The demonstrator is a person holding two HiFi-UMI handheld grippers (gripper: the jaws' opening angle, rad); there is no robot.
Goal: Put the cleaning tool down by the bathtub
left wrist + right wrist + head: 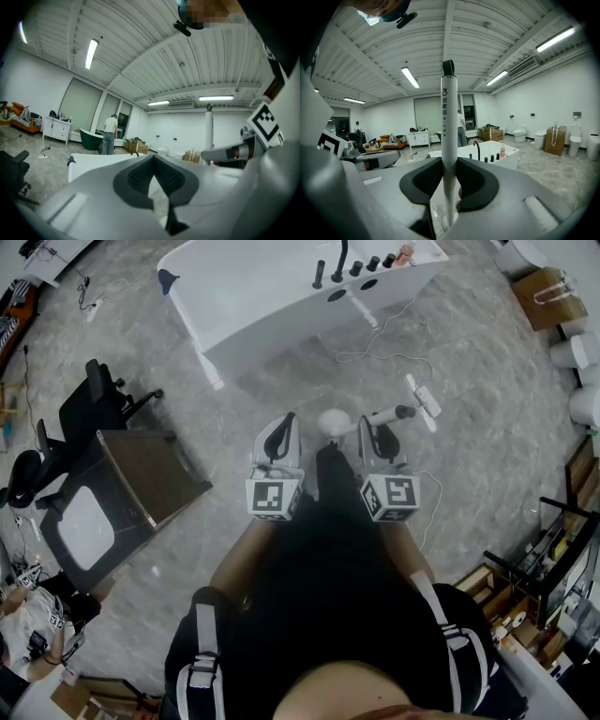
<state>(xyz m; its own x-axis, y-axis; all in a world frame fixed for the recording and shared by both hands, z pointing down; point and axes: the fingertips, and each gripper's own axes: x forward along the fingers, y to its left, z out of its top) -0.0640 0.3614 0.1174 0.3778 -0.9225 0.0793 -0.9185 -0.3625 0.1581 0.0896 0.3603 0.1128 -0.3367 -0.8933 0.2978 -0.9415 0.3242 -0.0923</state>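
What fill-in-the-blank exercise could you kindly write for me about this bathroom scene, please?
1. The right gripper is shut on the cleaning tool's white ___.
2. The left gripper has its jaws together and holds ___.
3. The faucet on the white bathtub is coloured ___.
Missing words: handle; nothing; black.

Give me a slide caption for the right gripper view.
Right gripper grips the white cleaning tool upright, with the white bathtub beyond.
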